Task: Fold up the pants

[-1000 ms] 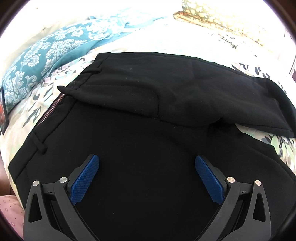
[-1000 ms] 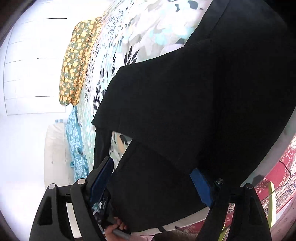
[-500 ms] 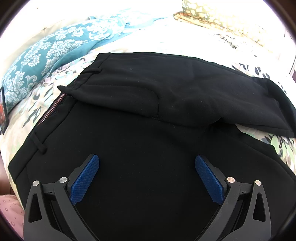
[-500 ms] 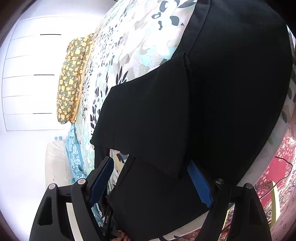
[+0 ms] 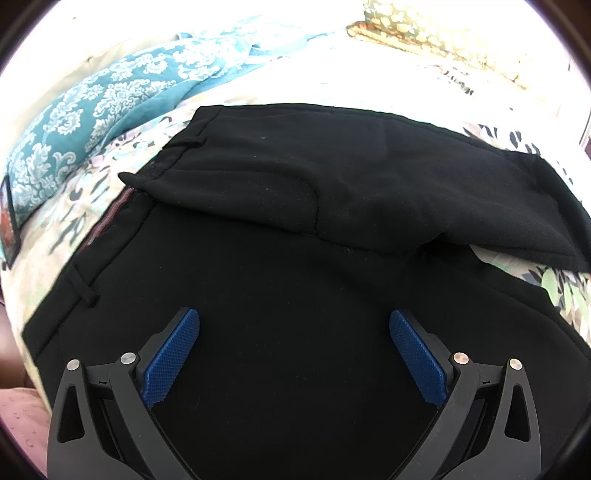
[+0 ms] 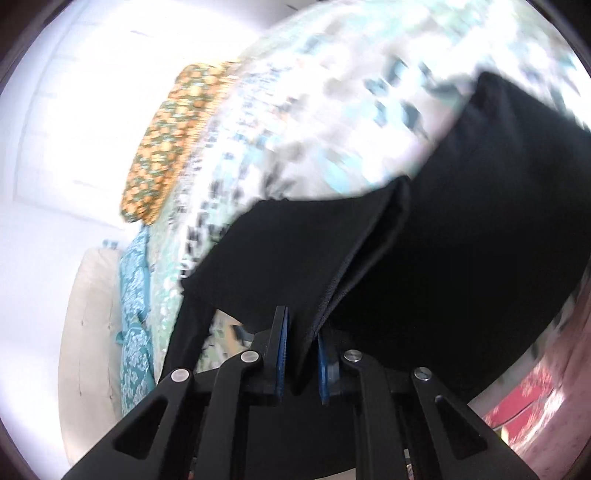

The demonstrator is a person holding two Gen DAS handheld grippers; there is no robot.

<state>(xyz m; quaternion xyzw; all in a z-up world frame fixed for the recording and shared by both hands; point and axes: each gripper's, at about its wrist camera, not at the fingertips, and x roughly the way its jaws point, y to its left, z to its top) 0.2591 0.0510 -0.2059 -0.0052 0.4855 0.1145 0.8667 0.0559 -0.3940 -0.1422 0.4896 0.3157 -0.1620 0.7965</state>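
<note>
1. The black pants (image 5: 303,295) lie on a bed (image 5: 424,85) with a floral cover; one half is folded over the other, its edge running across ahead of the left gripper (image 5: 293,354).
2. The left gripper hangs over the pants with its jaws spread wide; the blue pads (image 5: 171,360) stand well apart and nothing is pinched between them, only flat cloth below.
3. Ahead and to the left of that gripper runs the waistband (image 5: 110,221) with its belt loops; beyond it lies a teal pillow (image 5: 99,122).
4. Far ahead and to the right of it is a yellow pillow (image 5: 443,33).
5. The right gripper (image 6: 301,363) has just been closing, and its jaws now clamp a fold of the pants (image 6: 424,266) that rises out from between the pads.
6. From this gripper the cloth spreads ahead and to the right, its hem edge (image 6: 354,258) slanting up and away.
7. Ahead and to the left of it are the bed cover (image 6: 314,110) and the yellow pillow (image 6: 170,144), both blurred.
8. To its lower right shows a red rug (image 6: 524,406).
</note>
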